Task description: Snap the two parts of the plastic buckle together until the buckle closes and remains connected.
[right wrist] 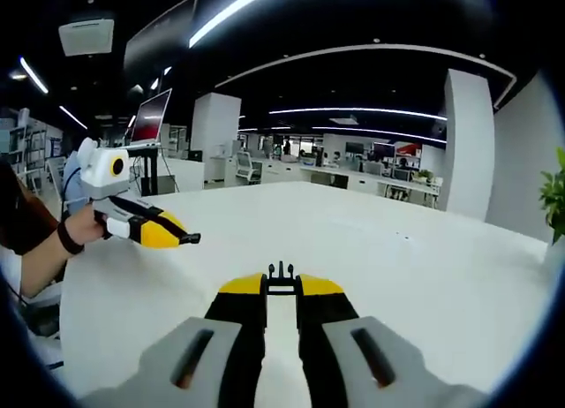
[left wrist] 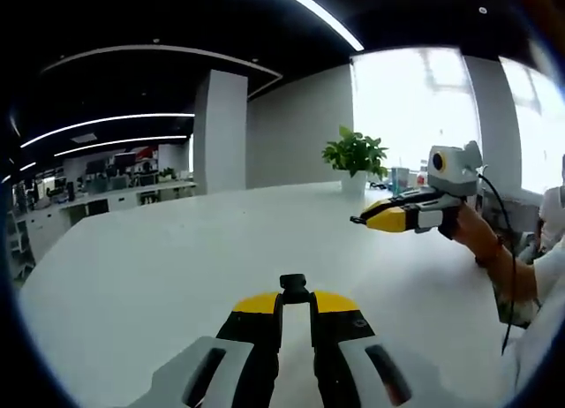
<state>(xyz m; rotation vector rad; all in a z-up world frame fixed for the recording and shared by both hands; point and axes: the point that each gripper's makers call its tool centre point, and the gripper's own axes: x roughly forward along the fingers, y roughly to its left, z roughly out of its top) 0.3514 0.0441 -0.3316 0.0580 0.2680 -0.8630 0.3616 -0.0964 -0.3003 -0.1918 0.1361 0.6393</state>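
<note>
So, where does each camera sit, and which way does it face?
Left gripper view: rides the left gripper, facing across the white table toward a plant; a hand holds the right gripper.
Right gripper view: rides the right gripper, facing an office; a hand holds the left gripper.
Shared: table, both grippers, each pinching a black buckle part.

table point(left wrist: 159, 275): smooth matt white | buckle parts point(left wrist: 294, 287): black plastic

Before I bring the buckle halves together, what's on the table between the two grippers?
Bare white table. In the left gripper view, nothing lies between the left gripper and right gripper.
</note>
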